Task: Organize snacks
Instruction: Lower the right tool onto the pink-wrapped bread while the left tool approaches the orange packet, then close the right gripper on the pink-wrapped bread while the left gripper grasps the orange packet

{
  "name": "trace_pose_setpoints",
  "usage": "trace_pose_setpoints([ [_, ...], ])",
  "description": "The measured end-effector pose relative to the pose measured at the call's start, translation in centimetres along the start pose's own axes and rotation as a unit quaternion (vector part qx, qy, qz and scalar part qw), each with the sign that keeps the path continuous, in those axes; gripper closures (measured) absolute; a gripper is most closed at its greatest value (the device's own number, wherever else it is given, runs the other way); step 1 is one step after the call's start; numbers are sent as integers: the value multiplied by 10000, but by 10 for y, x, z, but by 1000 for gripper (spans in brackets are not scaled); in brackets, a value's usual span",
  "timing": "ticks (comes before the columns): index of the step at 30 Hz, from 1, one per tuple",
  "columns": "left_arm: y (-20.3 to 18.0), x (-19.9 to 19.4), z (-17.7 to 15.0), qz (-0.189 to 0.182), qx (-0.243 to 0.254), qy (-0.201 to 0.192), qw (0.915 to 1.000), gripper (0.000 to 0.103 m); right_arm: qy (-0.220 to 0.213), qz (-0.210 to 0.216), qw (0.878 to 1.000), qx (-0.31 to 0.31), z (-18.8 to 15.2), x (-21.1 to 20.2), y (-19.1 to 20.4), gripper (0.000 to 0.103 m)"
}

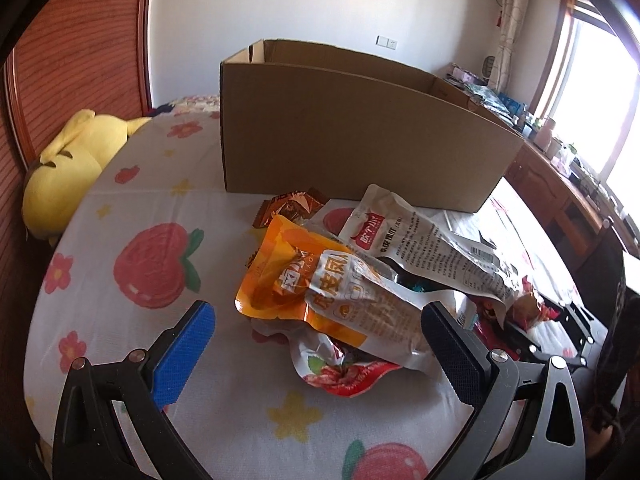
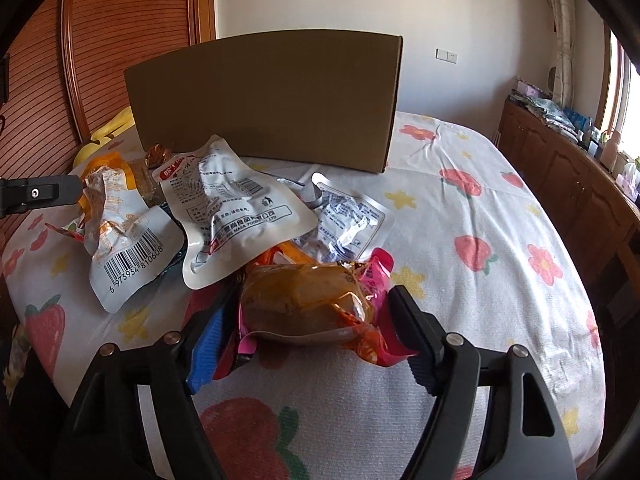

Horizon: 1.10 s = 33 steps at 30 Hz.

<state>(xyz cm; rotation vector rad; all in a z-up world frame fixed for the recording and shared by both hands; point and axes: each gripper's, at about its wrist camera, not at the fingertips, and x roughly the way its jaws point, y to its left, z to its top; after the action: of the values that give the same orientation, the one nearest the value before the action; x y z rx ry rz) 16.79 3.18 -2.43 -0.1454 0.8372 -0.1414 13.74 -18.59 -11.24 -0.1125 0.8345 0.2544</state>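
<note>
A heap of snack packets lies on a strawberry-print bedsheet [image 1: 132, 208] in front of an open cardboard box [image 1: 360, 136] [image 2: 272, 100]. My left gripper [image 1: 318, 344] is open around an orange-and-silver pouch [image 1: 332, 292]. Its right pad is close to the pouch's end and its left pad stands well apart. A white pouch [image 1: 420, 248] [image 2: 236, 208] lies across the heap. My right gripper [image 2: 312, 340] straddles a clear orange packet with a brown cake [image 2: 304, 300] on pink wrappers. Its pads flank the packet and brush only loose wrapper edges.
A yellow plush toy [image 1: 68, 172] lies at the bed's left edge by the wooden headboard [image 2: 120, 40]. A wooden cabinet [image 2: 568, 184] with clutter runs under the window on the right. In the right wrist view bare sheet [image 2: 500, 240] stretches to the right of the heap.
</note>
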Motion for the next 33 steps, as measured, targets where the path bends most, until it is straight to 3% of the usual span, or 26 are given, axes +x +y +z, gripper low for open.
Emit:
trace_pose_setpoints([
  [8, 14, 15, 18, -345, -651, 468, 9962, 0, -70, -4, 10000, 0, -1, 0, 0, 26],
  [11, 22, 17, 23, -488, -880, 530, 9935, 5, -91, -2, 10000, 1, -2, -1, 0, 26],
  [21, 43, 21, 29, -869, -1329, 611, 9854, 38, -106, -3, 9999, 2, -3, -1, 1, 26],
  [29, 46, 24, 29, -866, -1606, 765, 9802, 32, -101, -6, 9999, -2, -3, -1, 1, 26],
  [33, 40, 25, 29, -802, -1562, 727, 9818, 31, -108, -4, 9999, -2, -3, -1, 1, 26],
])
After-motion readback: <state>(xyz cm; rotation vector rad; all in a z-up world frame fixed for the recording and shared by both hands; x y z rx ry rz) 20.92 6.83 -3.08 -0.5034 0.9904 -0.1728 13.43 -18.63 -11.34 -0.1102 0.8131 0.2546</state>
